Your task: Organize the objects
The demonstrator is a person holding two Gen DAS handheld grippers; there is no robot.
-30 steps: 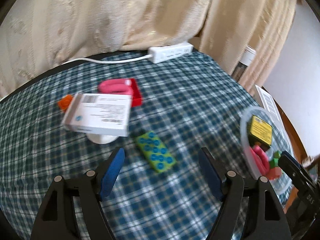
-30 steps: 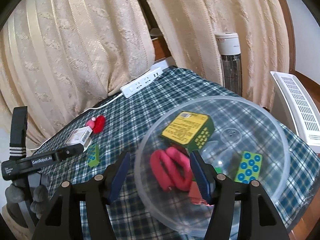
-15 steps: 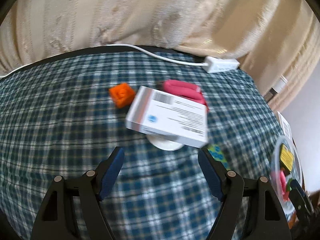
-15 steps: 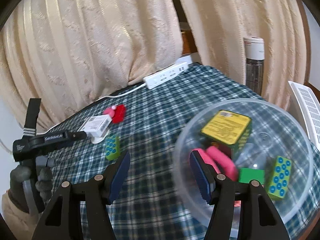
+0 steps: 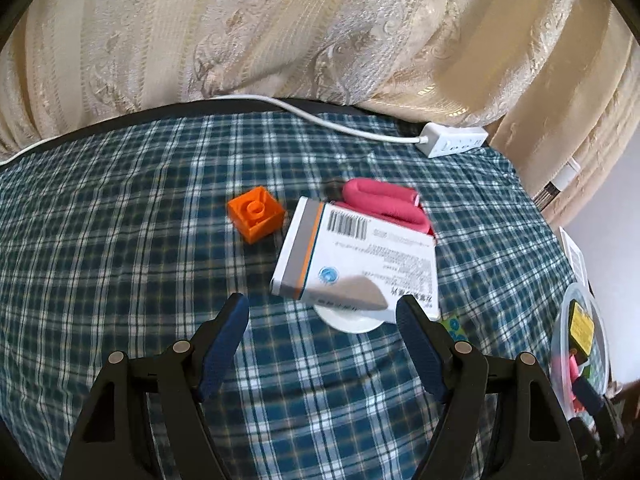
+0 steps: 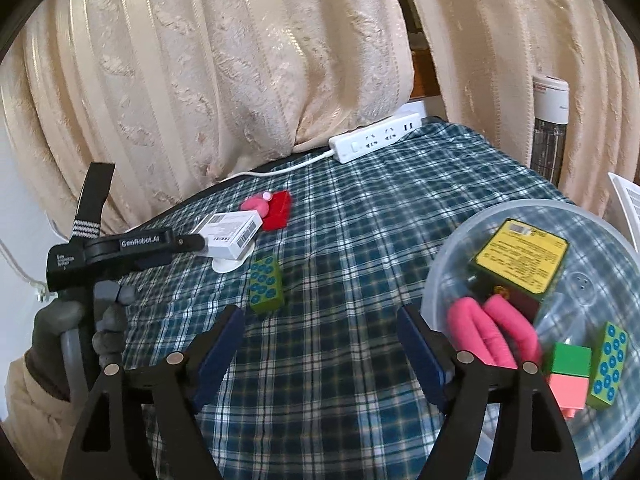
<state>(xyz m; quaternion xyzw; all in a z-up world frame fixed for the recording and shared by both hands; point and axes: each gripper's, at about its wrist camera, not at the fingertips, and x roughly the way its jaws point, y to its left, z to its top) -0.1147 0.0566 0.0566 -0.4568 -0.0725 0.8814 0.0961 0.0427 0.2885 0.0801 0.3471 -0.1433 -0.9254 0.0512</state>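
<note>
Cream curtains back a plaid-clothed tabletop (image 5: 120, 240). Left hand-held gripper (image 5: 322, 322) gapes empty near the white cardboard medicine box (image 5: 360, 258); straddle it squarely. Right hand-held gripper (image 6: 320, 330), jaws just widened, is empty beside the clear plastic bowl (image 6: 448, 264).

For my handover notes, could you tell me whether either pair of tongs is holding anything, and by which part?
Nothing is held. The left tongs and the right tongs both stand open over the checked cloth; the right have just been opening, nothing between them.
</note>
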